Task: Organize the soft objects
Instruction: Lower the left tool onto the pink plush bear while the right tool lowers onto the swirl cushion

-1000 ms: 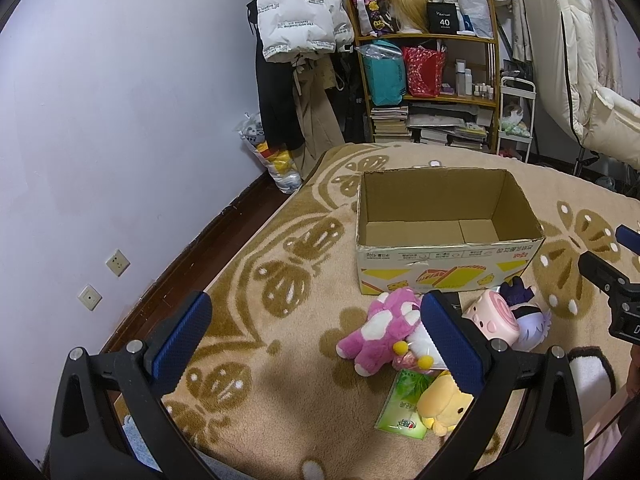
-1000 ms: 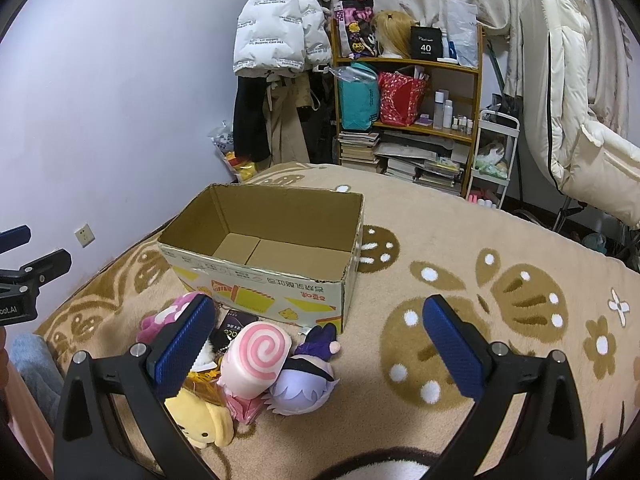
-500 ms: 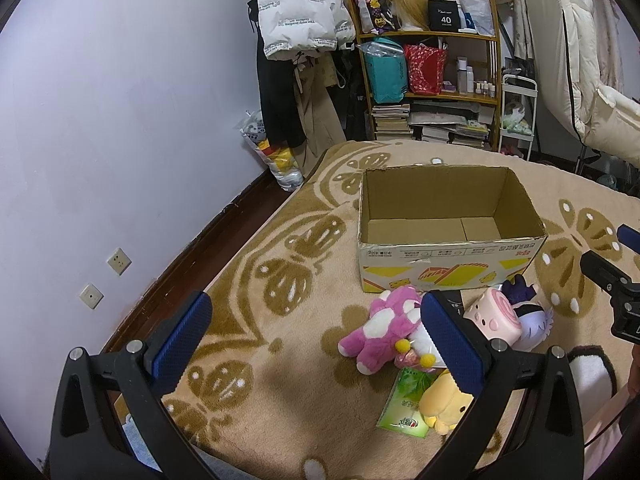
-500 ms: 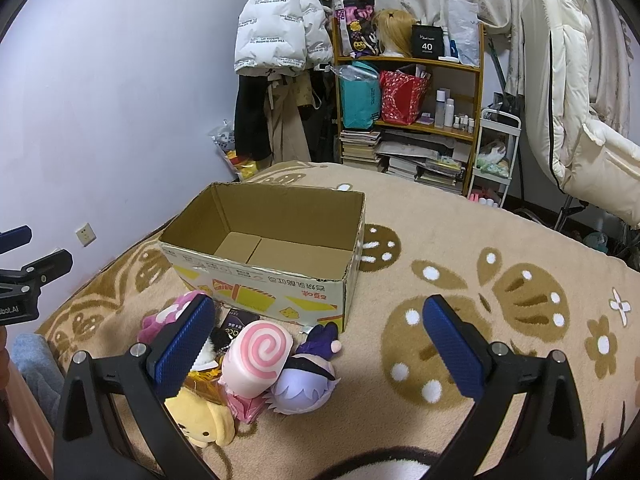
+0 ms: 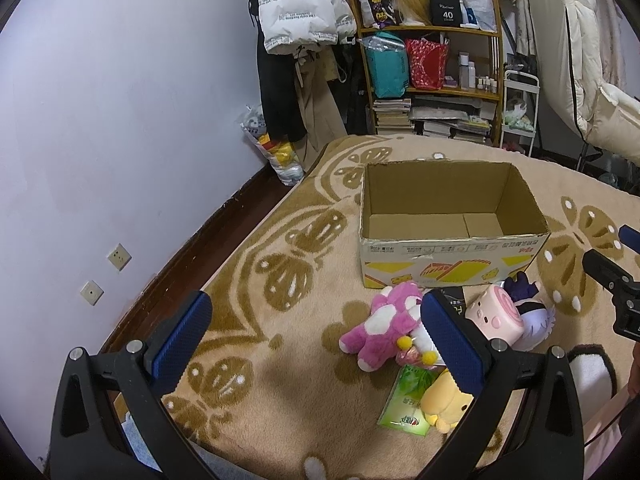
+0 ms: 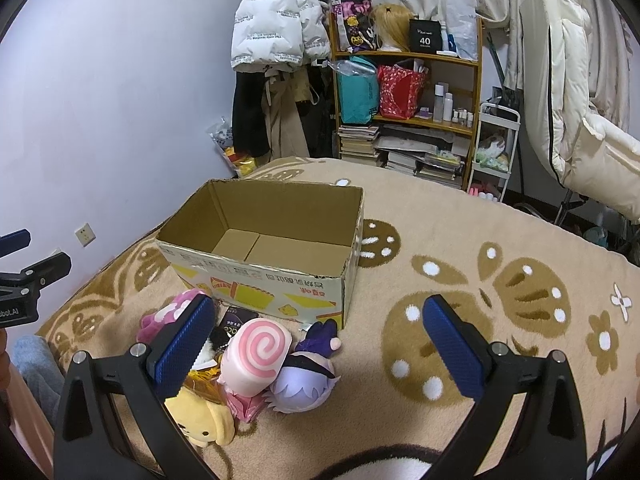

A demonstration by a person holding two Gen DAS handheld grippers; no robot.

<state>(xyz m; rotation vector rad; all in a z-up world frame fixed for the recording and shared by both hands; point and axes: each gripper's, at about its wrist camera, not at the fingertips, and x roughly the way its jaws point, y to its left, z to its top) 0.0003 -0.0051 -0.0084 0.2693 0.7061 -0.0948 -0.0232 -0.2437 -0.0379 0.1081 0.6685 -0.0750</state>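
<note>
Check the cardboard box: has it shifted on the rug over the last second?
No. In the right wrist view the cardboard box sits at the same place against the rug pattern and the pink swirl plush.

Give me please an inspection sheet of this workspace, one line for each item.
Surface: patterned rug.
Job's things: box open, nothing seen inside; pink plush, roll plush, purple plush and yellow plush piled in front of it.
Clutter: green packet, dark packet.
Grippers: left gripper and right gripper, jaws open, holding nothing.
Cables: nothing seen.
Surroundings: shelf, coats, wall sockets.
</note>
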